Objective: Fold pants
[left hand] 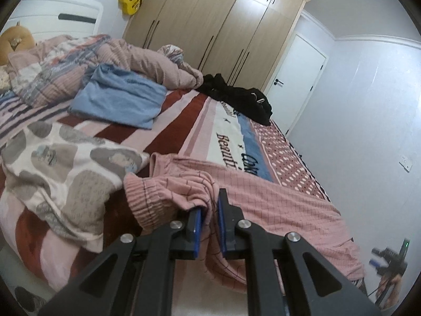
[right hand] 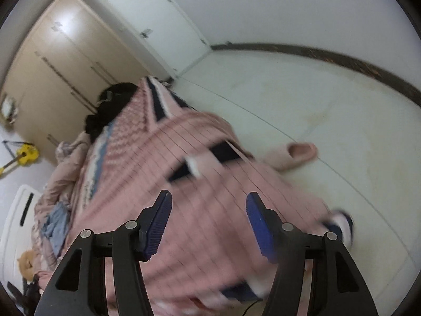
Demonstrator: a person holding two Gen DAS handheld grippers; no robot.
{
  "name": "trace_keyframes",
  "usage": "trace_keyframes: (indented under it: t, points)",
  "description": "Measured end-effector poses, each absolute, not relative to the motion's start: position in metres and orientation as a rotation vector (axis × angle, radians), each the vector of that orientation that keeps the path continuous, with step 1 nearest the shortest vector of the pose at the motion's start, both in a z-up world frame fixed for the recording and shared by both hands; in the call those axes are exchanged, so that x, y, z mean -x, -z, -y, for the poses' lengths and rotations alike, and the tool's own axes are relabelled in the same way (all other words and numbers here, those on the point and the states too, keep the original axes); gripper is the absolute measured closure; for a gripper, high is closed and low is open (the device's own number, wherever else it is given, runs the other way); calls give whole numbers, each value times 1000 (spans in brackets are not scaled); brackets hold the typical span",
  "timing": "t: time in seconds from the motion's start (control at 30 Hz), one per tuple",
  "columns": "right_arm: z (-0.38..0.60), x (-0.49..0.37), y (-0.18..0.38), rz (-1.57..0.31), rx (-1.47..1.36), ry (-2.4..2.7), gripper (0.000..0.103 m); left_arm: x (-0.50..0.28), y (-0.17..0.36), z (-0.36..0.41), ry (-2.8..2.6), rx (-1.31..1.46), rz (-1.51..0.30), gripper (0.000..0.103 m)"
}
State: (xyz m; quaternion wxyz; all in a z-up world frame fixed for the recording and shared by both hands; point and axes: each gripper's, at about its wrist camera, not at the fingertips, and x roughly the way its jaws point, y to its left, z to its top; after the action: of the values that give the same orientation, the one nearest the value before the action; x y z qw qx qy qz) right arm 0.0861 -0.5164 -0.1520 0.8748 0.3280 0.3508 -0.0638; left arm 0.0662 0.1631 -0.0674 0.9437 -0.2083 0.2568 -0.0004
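The pants [left hand: 276, 210] are soft pink cloth, matt, with a thin dark grid and ribbed cuffs. The left tool [left hand: 210, 226] is matt black plastic with ridged blue pads and shiny metal pins. The wardrobe [left hand: 210, 26], upper centre, is smooth pale wood.

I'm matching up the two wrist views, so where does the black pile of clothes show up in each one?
Left wrist: black clothes pile lies upper centre, on the bed's far end before the wardrobe.
Right wrist: black clothes pile sits left of centre, beyond the pink pants.
Shared landmark: wooden wardrobe.
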Motion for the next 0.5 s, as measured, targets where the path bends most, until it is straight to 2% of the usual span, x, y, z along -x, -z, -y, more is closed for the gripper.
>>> trace_keyframes:
  t: [0.23,0.37,0.47,0.5]
  points:
    - [526,-39,183,-734,-805,119,48,-58,72,-158,11,419,-529,95]
    - [521,-52,194,-785,-823,85,54,-57,73,-157,15,430,-527,95]
    - [518,-67,200,-735,-841,70,54,-55,73,-157,15,433,-525,95]
    - [518,-70,201,-716,-855,74,58,-54,73,-157,14,434,-523,95]
